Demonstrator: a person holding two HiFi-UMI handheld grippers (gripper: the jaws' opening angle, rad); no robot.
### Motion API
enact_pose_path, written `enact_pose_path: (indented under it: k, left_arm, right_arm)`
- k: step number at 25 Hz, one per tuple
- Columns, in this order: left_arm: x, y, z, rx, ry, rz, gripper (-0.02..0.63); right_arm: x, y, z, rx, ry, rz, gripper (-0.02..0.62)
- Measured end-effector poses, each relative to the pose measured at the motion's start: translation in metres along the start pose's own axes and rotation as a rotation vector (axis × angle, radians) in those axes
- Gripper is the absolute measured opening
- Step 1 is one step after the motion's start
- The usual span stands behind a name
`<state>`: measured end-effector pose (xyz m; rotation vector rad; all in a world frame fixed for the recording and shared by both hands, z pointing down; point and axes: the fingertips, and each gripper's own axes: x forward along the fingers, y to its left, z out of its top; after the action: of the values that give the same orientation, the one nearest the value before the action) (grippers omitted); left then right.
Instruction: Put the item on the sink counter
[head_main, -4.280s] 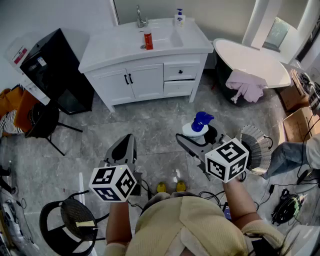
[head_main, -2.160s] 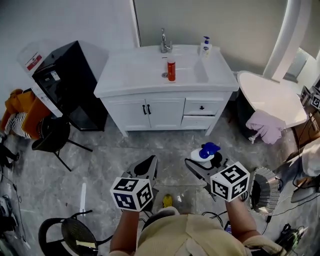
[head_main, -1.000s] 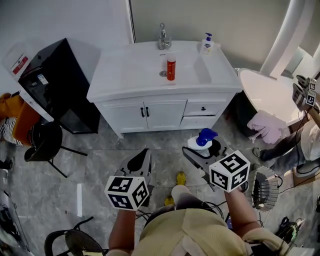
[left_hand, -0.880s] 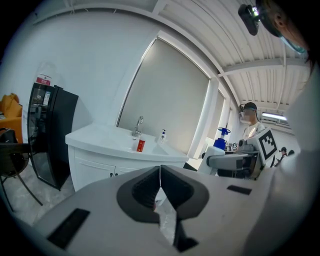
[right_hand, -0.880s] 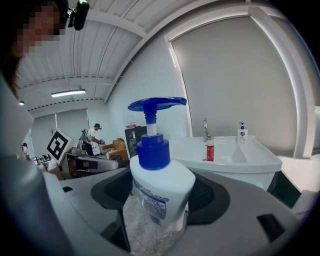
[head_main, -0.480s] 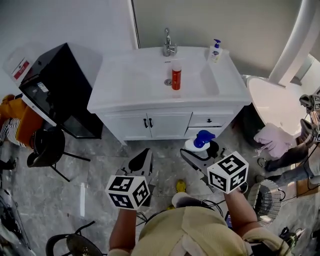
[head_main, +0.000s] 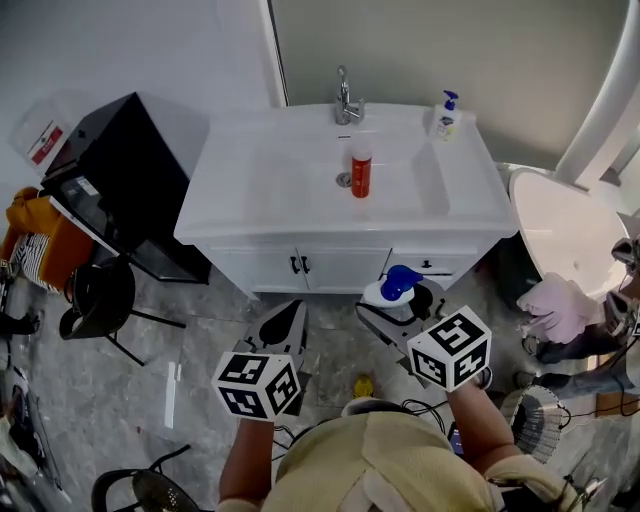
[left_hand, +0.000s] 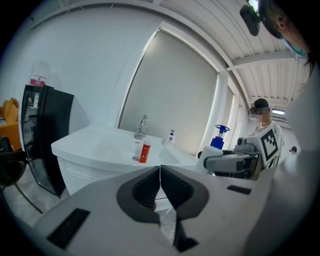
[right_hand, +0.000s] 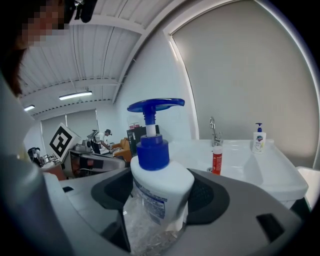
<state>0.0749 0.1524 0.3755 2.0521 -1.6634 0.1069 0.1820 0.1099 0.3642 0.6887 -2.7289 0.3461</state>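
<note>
My right gripper (head_main: 392, 303) is shut on a white pump bottle with a blue pump head (head_main: 390, 288), held upright just in front of the white sink cabinet's drawers. In the right gripper view the bottle (right_hand: 159, 185) fills the space between the jaws. My left gripper (head_main: 285, 325) hangs lower left of it, shut with nothing between its jaws (left_hand: 160, 185). The white sink counter (head_main: 260, 190) lies ahead, with a faucet (head_main: 344, 98) at the back and the basin in the middle.
A red bottle (head_main: 361, 174) stands in the basin near the drain. A small soap dispenser (head_main: 445, 113) sits at the counter's back right. A black cabinet (head_main: 120, 180) stands left of the vanity, a white bathtub (head_main: 570, 230) to the right with a pink cloth (head_main: 560, 305).
The view has moved closer to the vanity over the last seconds. Both grippers now sit nearer the cabinet front, the right one still holding the pump bottle.
</note>
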Motion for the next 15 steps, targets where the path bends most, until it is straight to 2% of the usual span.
enact_pose_path:
  k: [10, 15]
  left_arm:
    - [0.057, -0.003, 0.019, 0.006, -0.007, -0.002, 0.038]
    - [0.069, 0.004, 0.026, 0.014, -0.007, 0.008, 0.038]
  right_arm:
    - [0.026, -0.041, 0.006, -0.012, 0.013, 0.043, 0.333]
    - [0.04, -0.049, 0.005, -0.004, 0.027, 0.055, 0.332]
